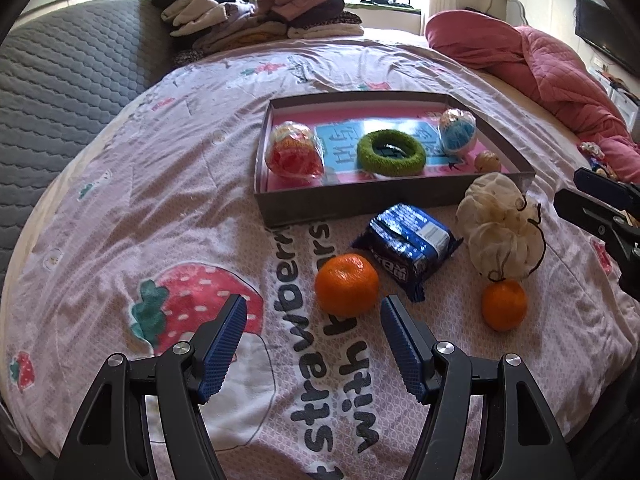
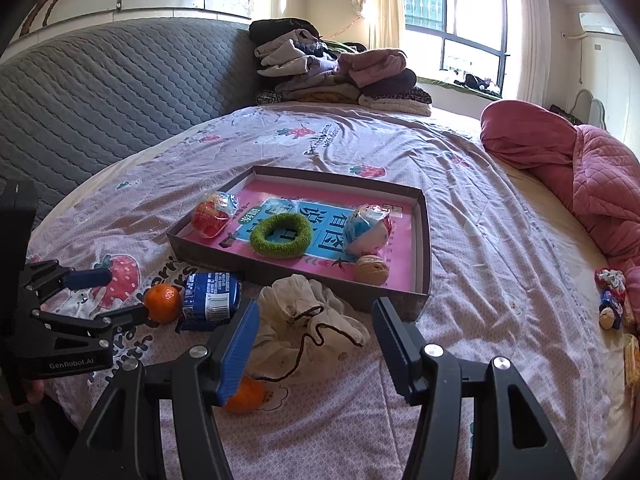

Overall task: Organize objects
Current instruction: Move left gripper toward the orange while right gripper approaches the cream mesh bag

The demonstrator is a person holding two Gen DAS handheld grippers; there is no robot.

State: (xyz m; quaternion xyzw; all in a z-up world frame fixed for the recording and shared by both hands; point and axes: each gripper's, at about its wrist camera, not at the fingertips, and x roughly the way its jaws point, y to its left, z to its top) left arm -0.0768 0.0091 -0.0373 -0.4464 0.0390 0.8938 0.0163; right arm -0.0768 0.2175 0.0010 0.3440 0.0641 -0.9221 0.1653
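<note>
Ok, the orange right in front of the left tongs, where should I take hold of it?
Grip the near orange across its widest middle, coming down from above and in front with the open left tongs. It is round, so a lower or higher pinch would probably slip. Keep the right pad clear of the blue snack packet, which sits close on that side.

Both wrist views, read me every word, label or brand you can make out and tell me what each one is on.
"GenRobot.AI": body of the left gripper.
"strawberr…" and "with": bedsheet, printed upside down, partly hidden.
Large Chinese characters: blue card in the box, partly covered; I can't read them reliably.
Blue snack packet: print too small to read.
</note>
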